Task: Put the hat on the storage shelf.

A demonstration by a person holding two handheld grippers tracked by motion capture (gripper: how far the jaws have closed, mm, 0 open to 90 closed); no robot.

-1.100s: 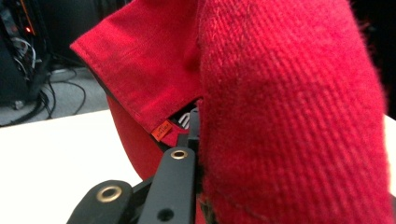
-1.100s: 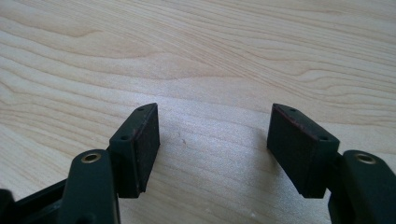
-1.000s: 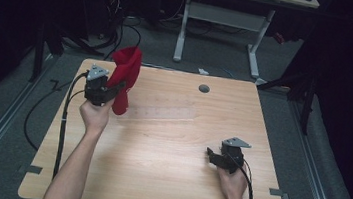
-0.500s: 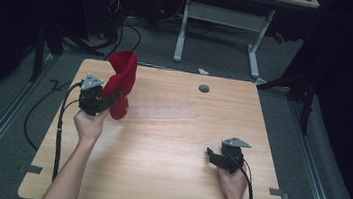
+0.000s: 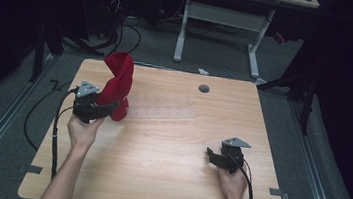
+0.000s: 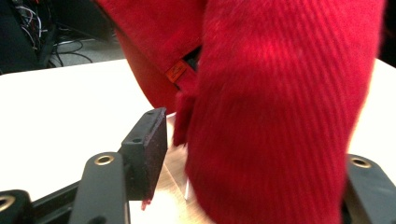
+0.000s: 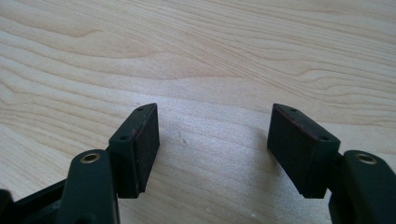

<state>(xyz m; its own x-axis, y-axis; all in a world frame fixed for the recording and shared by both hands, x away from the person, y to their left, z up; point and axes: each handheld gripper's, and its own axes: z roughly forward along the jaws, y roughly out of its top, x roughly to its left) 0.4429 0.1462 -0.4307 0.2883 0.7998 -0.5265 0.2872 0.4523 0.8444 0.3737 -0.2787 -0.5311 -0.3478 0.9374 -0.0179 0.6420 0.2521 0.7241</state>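
Red ribbed fabric, softly twisted

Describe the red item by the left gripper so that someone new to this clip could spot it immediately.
On the wooden table, look to the far left corner, by the left gripper. The red knitted cloth stands bunched between its jaws, which have just been opening. It is the table's one red, soft thing.

The cloth stands bunched at the table's far left, between the jaws of my left gripper. My right gripper rests well apart, near right.
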